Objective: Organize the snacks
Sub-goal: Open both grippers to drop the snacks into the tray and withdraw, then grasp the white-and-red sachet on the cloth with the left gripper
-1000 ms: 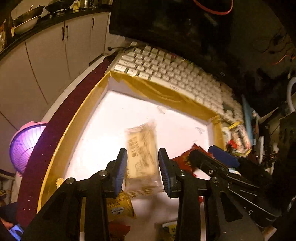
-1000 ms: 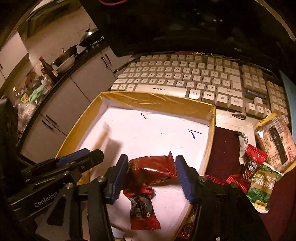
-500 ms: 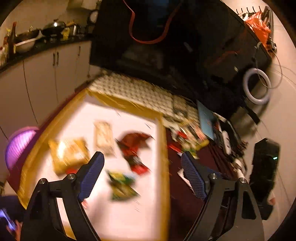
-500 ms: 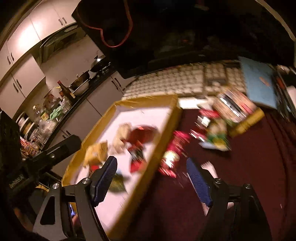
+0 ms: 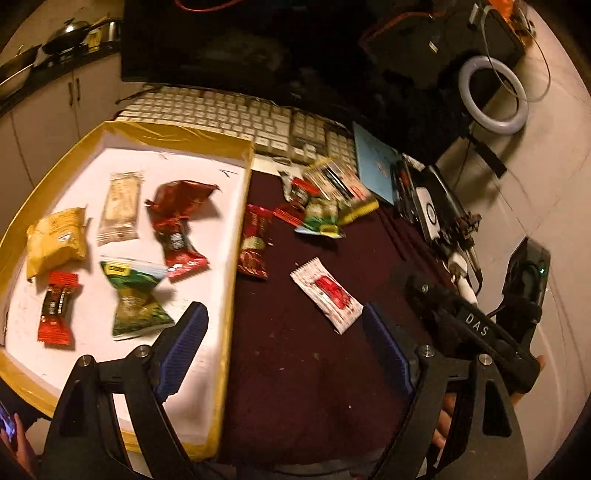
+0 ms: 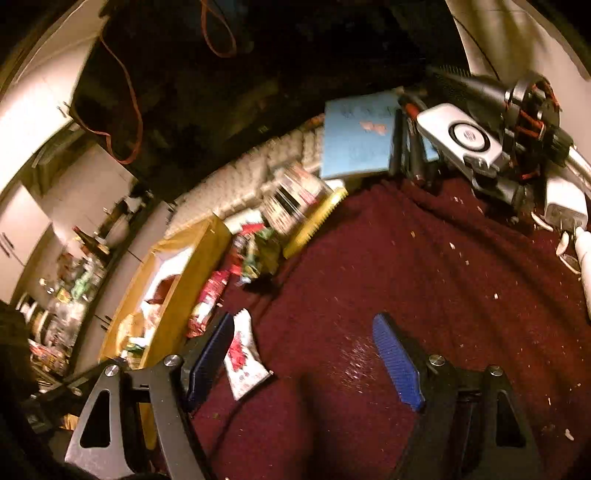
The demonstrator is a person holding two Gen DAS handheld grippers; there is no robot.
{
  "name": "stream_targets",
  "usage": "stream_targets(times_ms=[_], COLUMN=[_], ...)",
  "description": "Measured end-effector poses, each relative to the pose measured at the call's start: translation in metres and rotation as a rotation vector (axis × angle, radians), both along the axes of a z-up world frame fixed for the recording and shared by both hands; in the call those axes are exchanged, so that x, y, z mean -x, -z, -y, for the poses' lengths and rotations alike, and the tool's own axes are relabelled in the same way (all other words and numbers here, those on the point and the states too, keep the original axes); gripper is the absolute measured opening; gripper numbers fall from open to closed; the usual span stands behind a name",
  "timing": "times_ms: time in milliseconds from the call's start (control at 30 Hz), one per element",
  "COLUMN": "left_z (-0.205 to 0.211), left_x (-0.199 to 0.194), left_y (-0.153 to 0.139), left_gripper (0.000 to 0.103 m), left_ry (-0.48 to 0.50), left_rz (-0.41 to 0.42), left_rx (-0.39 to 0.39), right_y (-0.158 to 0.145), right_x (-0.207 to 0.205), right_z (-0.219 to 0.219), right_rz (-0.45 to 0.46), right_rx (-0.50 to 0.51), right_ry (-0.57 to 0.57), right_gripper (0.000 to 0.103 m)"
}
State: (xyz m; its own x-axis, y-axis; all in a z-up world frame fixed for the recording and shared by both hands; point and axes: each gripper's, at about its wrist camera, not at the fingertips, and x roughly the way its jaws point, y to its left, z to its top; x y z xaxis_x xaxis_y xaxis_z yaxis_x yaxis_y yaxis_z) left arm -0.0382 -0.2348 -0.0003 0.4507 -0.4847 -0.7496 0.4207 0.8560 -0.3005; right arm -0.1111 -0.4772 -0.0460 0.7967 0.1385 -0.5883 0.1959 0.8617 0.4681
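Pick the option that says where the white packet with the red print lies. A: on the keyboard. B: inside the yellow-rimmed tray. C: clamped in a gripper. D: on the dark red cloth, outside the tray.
D: the white packet lies flat on the dark red cloth, right of the tray, with nothing gripping it.

Home, a desk corner sharing a room with a kitchen. White keyboard (image 5: 236,118) on a maroon-clothed surface (image 5: 314,362), dark monitor (image 5: 236,44) right behind keyboard. Left of keyboard: white cabinets (image 5: 48,110), black counter with pans (image 5: 66,31). Right of keyboard: ring light (image 5: 493,98) by the wall, cluttered gadgets beneath it
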Motion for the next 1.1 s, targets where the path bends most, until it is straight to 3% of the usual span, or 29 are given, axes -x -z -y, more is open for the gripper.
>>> stream_targets(times_ms=[167,233,333,467,567,633,667,733,900,1100], left_z=[0.03,0.048,0.071,0.099,0.111,0.112,0.109,0.102,0.086,0.061], left_x=[0.001,-0.001,-0.014,-0.036,-0.039,-0.034,-0.03,-0.025,-0.008,-0.004], left_y=[0.005,0.009,0.022,0.039,0.046,0.047,0.047,0.046,0.044,0.034], left_gripper=[0.085,0.077,0.066,0.066,0.066,0.062,0.059,0.04,0.022,0.021], left_ry=[0.051,0.058,0.072,0.032,-0.004,0.007,0.016,0.032,0.087,0.106], left_rz=[-0.032,-0.024,-0.079,-0.094,-0.042,-0.006,0.012,0.023,0.079,0.008], left_rx=[-0.024,-0.067,-0.09,-0.209,-0.32,-0.343,-0.342,-0.338,-0.307,-0.131], right_y=[-0.002,-0.004,-0.003,-0.002,-0.003,-0.003,-0.004,-0.004,-0.003,-0.002], right_x=[0.01,0.013,0.018,0.02,0.018,0.018,0.018,0.019,0.016,0.012], right_z=[0.003,0.006,0.011,0.014,0.012,0.011,0.011,0.01,0.01,0.006], right_rz=[0.02,0.034,0.038,0.044,0.041,0.039,0.04,0.043,0.035,0.02], right_rx=[0.005,0.001,-0.011,-0.019,-0.011,0.001,0.005,0.006,0.004,0.013], right_ry=[0.047,0.074,0.114,0.127,0.122,0.123,0.125,0.126,0.115,0.086], right_gripper=[0.08,0.078,0.076,0.076,0.076,0.076,0.076,0.076,0.076,0.076])
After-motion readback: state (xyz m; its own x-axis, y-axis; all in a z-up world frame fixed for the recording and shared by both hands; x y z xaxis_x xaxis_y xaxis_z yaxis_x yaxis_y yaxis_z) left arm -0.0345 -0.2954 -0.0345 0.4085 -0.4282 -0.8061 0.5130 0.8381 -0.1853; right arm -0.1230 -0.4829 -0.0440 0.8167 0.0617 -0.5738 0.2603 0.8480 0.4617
